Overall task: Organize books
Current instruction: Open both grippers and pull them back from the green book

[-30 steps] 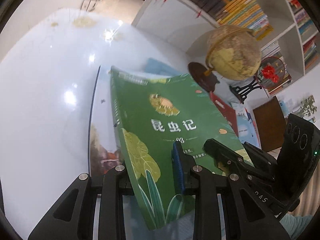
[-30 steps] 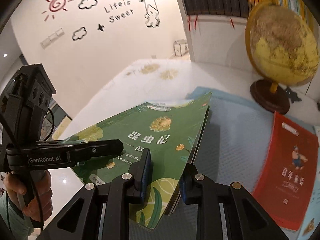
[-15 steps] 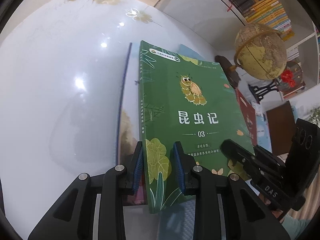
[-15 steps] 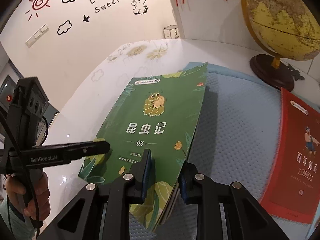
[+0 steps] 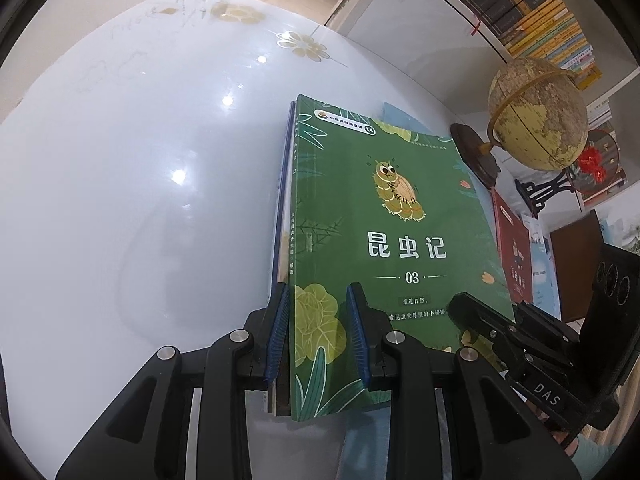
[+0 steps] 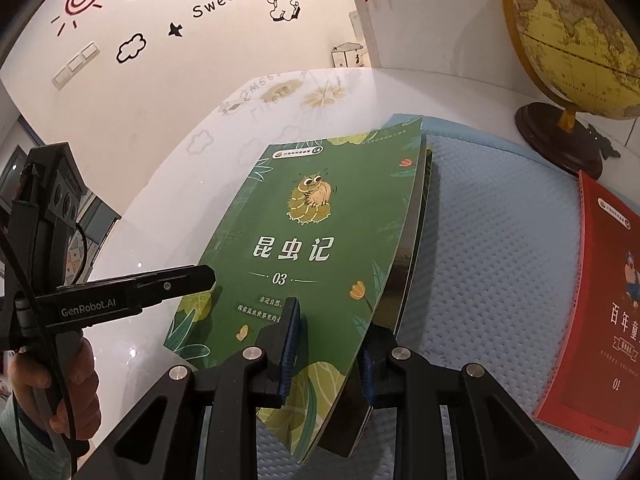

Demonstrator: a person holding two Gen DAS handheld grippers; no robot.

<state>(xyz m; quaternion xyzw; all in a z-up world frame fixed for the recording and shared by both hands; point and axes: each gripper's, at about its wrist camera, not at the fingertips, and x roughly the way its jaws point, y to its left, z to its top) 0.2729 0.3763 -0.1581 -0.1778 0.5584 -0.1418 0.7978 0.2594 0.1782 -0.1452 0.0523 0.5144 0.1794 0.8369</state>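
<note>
A green book (image 5: 400,216) with a caterpillar on its cover tops a small stack of books (image 6: 412,240). The stack lies low and nearly flat over the left edge of the blue mat (image 6: 500,240). My left gripper (image 5: 318,340) is shut on the stack's near spine-side corner, one pad on the green cover and one against the underside. My right gripper (image 6: 328,352) is shut on the near right-hand edge in the same way. Each gripper shows in the other's view: the right gripper (image 5: 520,340) and the left gripper (image 6: 160,284), held by a hand (image 6: 52,392).
A red book (image 6: 592,320) lies flat on the mat to the right. A globe (image 5: 536,120) on a dark wooden base stands behind it. The glossy white table (image 5: 140,160) stretches off to the left. Bookshelves (image 5: 520,8) fill the wall behind.
Both grippers have come down with the stack. The green book, tilted up and skewed a second ago, now lies nearly flat and squared with the books under it.
</note>
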